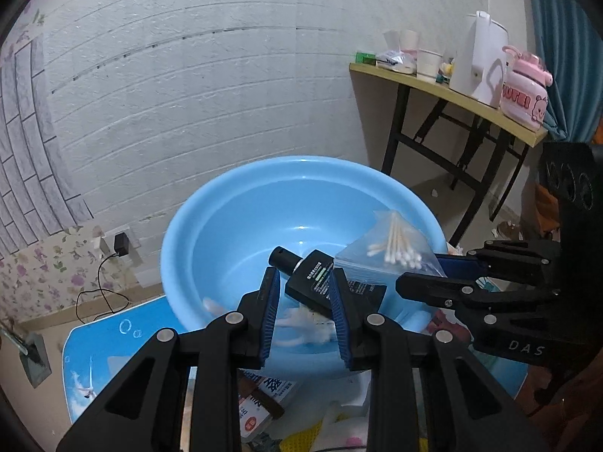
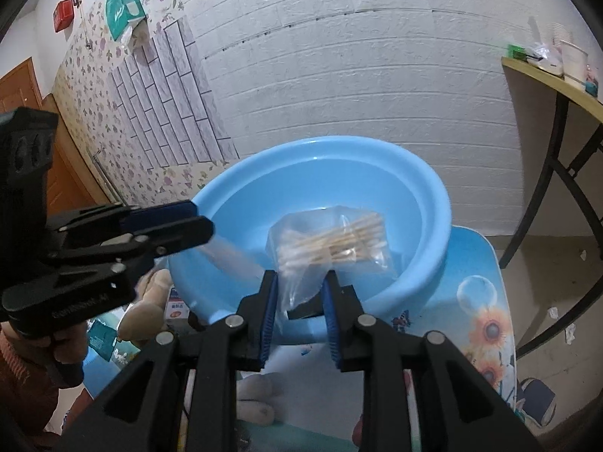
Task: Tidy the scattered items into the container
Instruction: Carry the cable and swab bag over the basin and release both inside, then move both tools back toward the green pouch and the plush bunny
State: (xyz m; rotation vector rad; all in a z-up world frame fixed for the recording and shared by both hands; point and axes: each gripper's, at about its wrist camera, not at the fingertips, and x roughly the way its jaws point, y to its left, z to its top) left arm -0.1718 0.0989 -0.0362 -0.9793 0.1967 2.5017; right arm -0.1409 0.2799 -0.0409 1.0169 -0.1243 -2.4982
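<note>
A light blue plastic basin (image 1: 233, 203) (image 2: 422, 184) stands on a small blue printed table (image 2: 486, 286). A black tube with a black cap (image 1: 312, 275) lies inside the basin, just beyond my left gripper (image 1: 305, 293), whose jaws stand apart with nothing between them. My right gripper (image 2: 300, 293) is shut on a clear bag of cotton swabs (image 2: 331, 245) (image 1: 395, 248), holding it over the basin. The right gripper shows in the left wrist view (image 1: 426, 275), the left one in the right wrist view (image 2: 196, 218).
Small boxes and packets (image 1: 264, 406) lie on the table in front of the basin. A plush toy (image 2: 256, 395) lies near the table's front edge. A folding side table (image 1: 444, 90) with a kettle, cups and a pink bottle stands at the right. A white brick wall is behind.
</note>
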